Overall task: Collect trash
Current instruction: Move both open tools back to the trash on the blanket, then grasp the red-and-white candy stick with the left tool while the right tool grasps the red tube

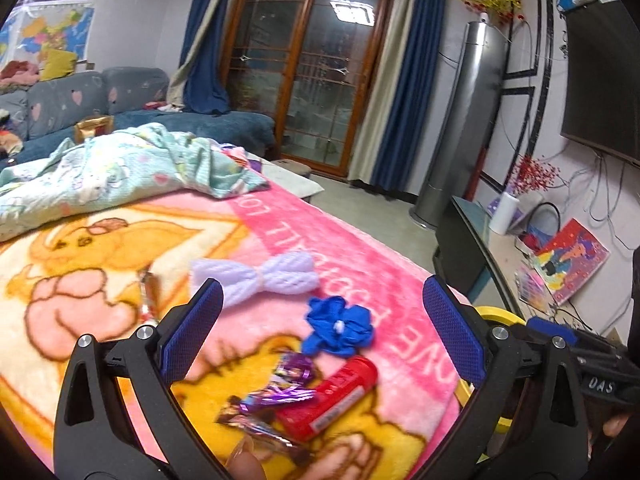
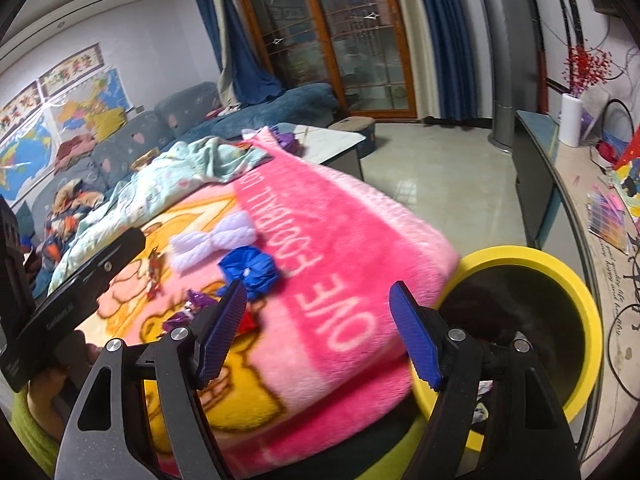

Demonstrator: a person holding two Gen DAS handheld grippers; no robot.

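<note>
On the pink and yellow blanket (image 1: 352, 240) lie purple candy wrappers (image 1: 280, 390), a brown wrapper (image 1: 256, 426), a red tube (image 1: 332, 398) and a thin wrapper (image 1: 147, 296) further left. My left gripper (image 1: 320, 328) is open and empty, hovering just above the wrappers and the tube. My right gripper (image 2: 318, 328) is open and empty over the blanket's edge, with the yellow-rimmed bin (image 2: 560, 276) to its right. The wrappers show at its left finger (image 2: 188, 312).
A lilac knitted bow (image 1: 256, 276) and a blue fabric flower (image 1: 338, 326) lie beside the trash. A crumpled light-green quilt (image 1: 120, 168) covers the far blanket. A sofa (image 1: 80, 100), a low table (image 2: 336, 140) and a TV stand (image 2: 560, 184) surround it.
</note>
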